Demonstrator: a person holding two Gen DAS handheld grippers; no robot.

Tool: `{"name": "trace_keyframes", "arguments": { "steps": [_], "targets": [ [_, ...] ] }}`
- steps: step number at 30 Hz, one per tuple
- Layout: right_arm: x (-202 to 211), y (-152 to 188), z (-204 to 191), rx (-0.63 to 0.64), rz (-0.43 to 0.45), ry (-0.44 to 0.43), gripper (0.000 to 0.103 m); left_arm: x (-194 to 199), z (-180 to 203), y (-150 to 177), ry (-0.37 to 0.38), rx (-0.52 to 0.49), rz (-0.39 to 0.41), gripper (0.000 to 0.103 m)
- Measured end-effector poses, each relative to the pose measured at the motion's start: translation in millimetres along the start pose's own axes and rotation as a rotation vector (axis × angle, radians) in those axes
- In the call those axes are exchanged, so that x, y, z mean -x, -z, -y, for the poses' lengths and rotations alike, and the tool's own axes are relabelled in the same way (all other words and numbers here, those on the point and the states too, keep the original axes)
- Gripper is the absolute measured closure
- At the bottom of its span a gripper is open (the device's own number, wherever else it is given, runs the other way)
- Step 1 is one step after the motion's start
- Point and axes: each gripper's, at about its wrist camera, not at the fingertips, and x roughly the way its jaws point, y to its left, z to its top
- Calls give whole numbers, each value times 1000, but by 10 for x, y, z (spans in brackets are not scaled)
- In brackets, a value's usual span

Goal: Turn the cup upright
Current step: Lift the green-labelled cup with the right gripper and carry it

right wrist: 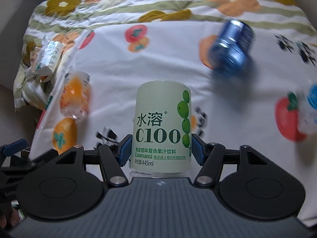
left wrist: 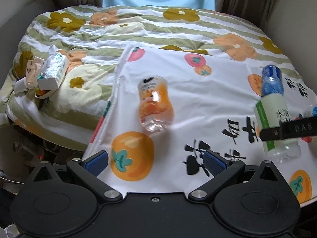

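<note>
Gripping the green-labelled bottle [right wrist: 161, 127] between its blue pads, the right gripper [right wrist: 159, 148] has its jaws clenched on the label near the right edge of the persimmon-print cloth [left wrist: 208, 91]. The left gripper [left wrist: 156, 159] hangs released above the cloth's near edge. The orange bottle [left wrist: 155, 104] lies on its side mid-cloth, a blue bottle [right wrist: 231, 49] beyond.

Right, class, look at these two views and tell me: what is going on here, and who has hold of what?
A person works over a bed with a gripper in each hand. The right gripper is shut on the green C100 bottle, its blue pads pressing both sides of the label. The left gripper is open and holds nothing. An orange bottle and a blue bottle lie on their sides on the persimmon-print cloth.
</note>
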Motion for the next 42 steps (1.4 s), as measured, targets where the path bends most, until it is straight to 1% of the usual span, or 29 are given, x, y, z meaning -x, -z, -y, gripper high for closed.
{"name": "trace_keyframes", "arguments": {
  "steps": [6,14,23,27,29,31,32,42],
  "targets": [
    [73,271,404,-74,-16,43,26,6,226,42,20,-40,-7,0],
    [49,437,776,-117,-39,88,26,1,514,80,39,-90,-14,0],
    [-99,488,886,-128,-47,105,25,-4,652,123,44,-105,-23,0],
    [-104,479,869,-120,-41,115,24,6,686,143,44,-110,-26,0],
    [-106,474,861,-118,-43,121,22,14,694,152,45,-112,-26,0],
    [-96,477,855,-117,-36,130,11,25,700,162,46,-113,-25,0],
    [-87,477,853,-117,-31,132,9,30,701,166,46,-113,-24,0],
    [-60,467,839,-110,-22,136,9,64,689,172,47,-115,-19,0]
  ]
}}
